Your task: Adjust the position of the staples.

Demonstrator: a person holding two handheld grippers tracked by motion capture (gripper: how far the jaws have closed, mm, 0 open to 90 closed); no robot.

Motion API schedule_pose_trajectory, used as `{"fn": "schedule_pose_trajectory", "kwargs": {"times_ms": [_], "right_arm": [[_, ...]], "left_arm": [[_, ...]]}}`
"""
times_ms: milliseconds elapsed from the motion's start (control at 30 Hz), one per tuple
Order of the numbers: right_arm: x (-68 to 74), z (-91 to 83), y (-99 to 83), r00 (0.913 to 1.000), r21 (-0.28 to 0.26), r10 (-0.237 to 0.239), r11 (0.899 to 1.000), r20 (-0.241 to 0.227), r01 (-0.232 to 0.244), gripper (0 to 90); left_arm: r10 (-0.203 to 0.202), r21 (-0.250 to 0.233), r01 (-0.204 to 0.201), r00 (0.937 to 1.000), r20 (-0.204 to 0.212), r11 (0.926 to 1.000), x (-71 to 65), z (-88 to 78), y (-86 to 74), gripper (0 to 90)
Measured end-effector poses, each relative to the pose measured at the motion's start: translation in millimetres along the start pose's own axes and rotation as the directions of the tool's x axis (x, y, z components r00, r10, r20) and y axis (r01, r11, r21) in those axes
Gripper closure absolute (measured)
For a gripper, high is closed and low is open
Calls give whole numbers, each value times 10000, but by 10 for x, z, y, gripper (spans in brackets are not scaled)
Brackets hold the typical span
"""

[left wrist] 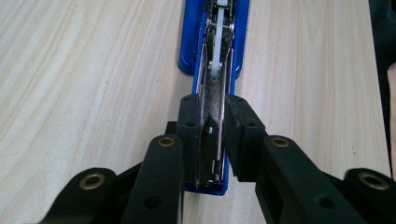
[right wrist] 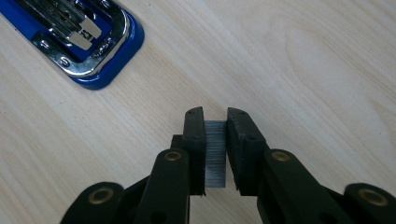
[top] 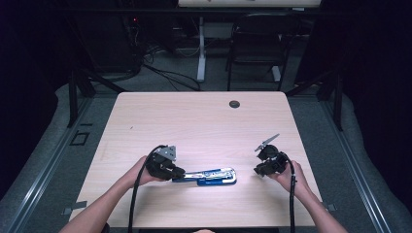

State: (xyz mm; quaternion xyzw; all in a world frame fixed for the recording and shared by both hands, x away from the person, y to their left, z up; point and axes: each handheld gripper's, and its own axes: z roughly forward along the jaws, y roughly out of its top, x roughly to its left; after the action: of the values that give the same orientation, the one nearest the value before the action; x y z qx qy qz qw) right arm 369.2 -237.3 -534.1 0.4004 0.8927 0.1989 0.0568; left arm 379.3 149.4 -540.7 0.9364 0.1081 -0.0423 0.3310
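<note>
stapler | flat, lengthwise left-right | left tongs clamp near end

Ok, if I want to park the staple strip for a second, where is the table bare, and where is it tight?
The whole far half of the table is bare, from the stapler up to the grommet hole. There is also a bare patch between the stapler's tip and the right gripper holding the staple strip. It is tight around the left gripper, clamped on the stapler.
</note>
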Motion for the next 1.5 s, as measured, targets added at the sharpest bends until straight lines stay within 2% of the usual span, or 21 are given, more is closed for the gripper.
{"fn": "schedule_pose_trajectory", "kwargs": {"times_ms": [100,133,167,200,300,333,367,433,467,500,600,767,800,833,1167,1233,1333,1367,1400,1500], "right_arm": [[4,-11,35,10000,24,-85,10000,38,85,786],[14,-6,42,10000,-126,-2,9999,-17,1,786],[7,-20,62,9999,65,-161,9998,-11,161,786],[22,-9,72,10000,-170,-45,9998,-69,44,786],[18,-16,103,9998,-144,-214,9997,16,214,787],[21,-17,116,9998,-155,-198,9997,20,199,787],[18,-13,127,9997,-187,-226,9996,-34,225,787],[29,-8,148,9998,-371,-45,9993,-173,39,787],[20,-20,165,9998,-245,-189,9995,-51,187,787],[21,-13,178,9998,-377,-143,9992,-170,136,787],[23,-27,227,9996,-304,-221,9993,-166,216,787],[65,-22,310,9994,-598,-298,9978,-150,289,787],[70,-30,329,9992,-510,-381,9980,-89,376,787],[78,-21,343,9992,-658,-369,9972,-178,356,787],[118,-28,433,9980,-671,-591,9961,-236,574,788],[117,-36,444,9980,-709,-585,9959,-251,566,788],[119,-43,461,9979,-793,-593,9952,-256,571,788],[123,-46,473,9977,-804,-603,9951,-324,576,788],[125,-49,485,9974,-773,-652,9950,-315,626,788],[146,-48,524,9969,-837,-708,9942,-337,678,788]], "left_arm": [[-1,-5,1,10000,5,10000,0,0,0,769],[-3,-8,3,10000,6,10000,1,0,-1,769],[-3,-7,3,10000,9,10000,1,0,-1,769],[-3,-9,3,10000,9,10000,1,0,-1,769],[-2,-11,2,10000,20,10000,2,0,-1,769],[31,178,-28,9999,-170,9998,-2,-11,6,769],[32,182,-28,9998,-172,9998,-1,-12,6,770],[48,182,-45,9998,-171,9998,-2,-11,6,770],[52,181,-49,9998,-169,9998,-1,-11,6,770],[54,176,-51,9998,-166,9998,-1,-11,6,770],[73,179,-70,9998,-171,9998,-1,-10,8,771],[76,153,-74,9999,-141,9999,1,-8,9,770],[34,-20,-34,10000,24,10000,5,3,2,770],[36,-8,-36,10000,11,10000,6,2,2,771],[39,-13,-39,10000,16,10000,9,3,3,771],[97,232,-93,9998,-171,9997,7,-12,13,771],[96,232,-92,9998,-159,9997,8,-12,14,771],[41,15,-41,10000,79,10000,15,0,5,771],[94,213,-91,9999,-133,9997,9,-11,13,771],[104,208,-102,9999,-135,9997,8,-10,14,771]]}}
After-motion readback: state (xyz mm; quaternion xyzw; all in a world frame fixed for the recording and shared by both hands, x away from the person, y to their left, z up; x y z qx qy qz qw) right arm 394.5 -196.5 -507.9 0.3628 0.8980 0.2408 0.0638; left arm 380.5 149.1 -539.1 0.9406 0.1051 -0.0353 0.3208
